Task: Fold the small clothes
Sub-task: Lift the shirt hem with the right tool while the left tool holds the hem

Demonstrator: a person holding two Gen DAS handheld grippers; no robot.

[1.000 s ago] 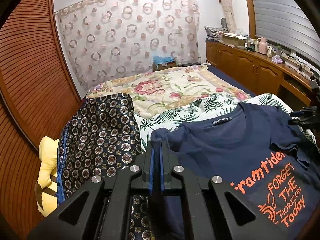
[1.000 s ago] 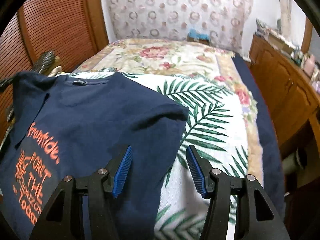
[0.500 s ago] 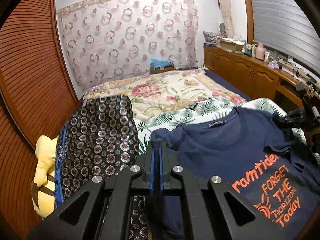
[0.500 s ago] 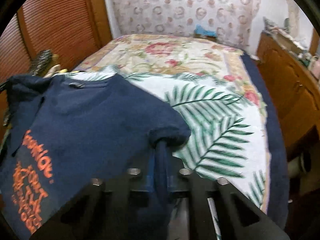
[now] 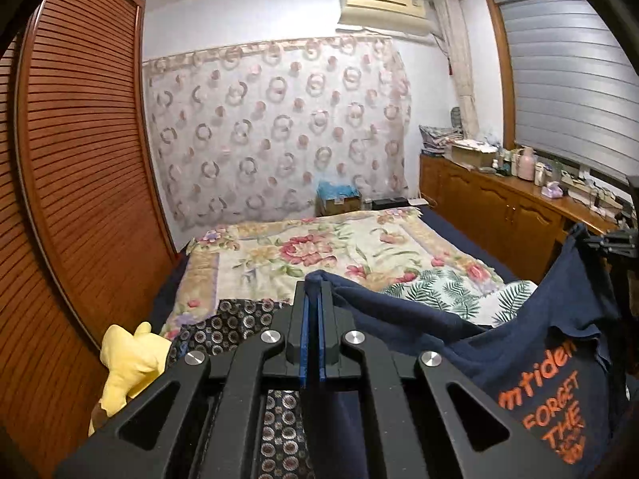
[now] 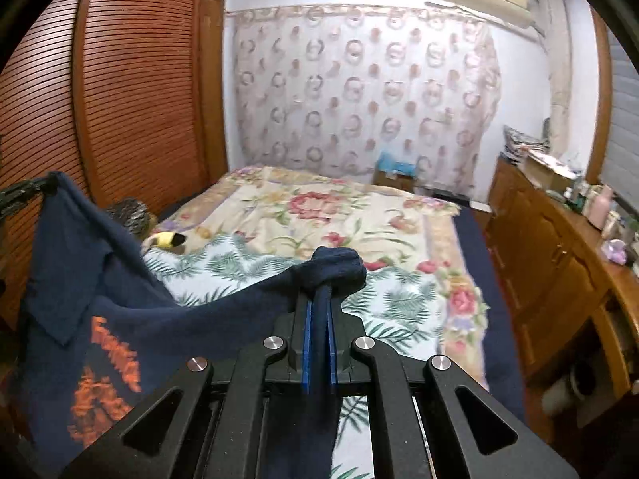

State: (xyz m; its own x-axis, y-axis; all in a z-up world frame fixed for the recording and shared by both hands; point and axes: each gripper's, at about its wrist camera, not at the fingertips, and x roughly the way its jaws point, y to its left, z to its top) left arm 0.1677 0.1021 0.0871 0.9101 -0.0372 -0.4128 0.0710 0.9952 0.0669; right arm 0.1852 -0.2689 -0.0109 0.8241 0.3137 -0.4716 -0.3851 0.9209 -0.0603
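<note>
The left tool [image 5: 313, 295] is clenched on one shoulder of the navy blue cotton T-shirt with orange lettering [image 5: 551, 363], and the right tool [image 6: 319, 299] is clenched on the other shoulder, a bunch of the navy cloth [image 6: 337, 269] pushed up above its blue pads [image 6: 306, 343]. The shirt hangs in the air between the two tools, sagging in the middle, above the near end of the bed with the palm-leaf sheet [image 6: 399, 303]; its lower part is out of view, so I cannot tell whether the hem is clear of the bed. The step in hand looks like lifting the shirt to spread it flat for folding. To do it well, keep both tools level with each other and draw them apart until the sag along the neckline goes taut, so the body hangs straight without twisting. Then lay it down on the open palm-leaf sheet, hem first, well away from the dark patterned cloth with round medallions [image 5: 239, 327] and the yellow plush toy [image 5: 127, 359] along the bed's left edge. Hold both grips firm until the cloth rests flat
</note>
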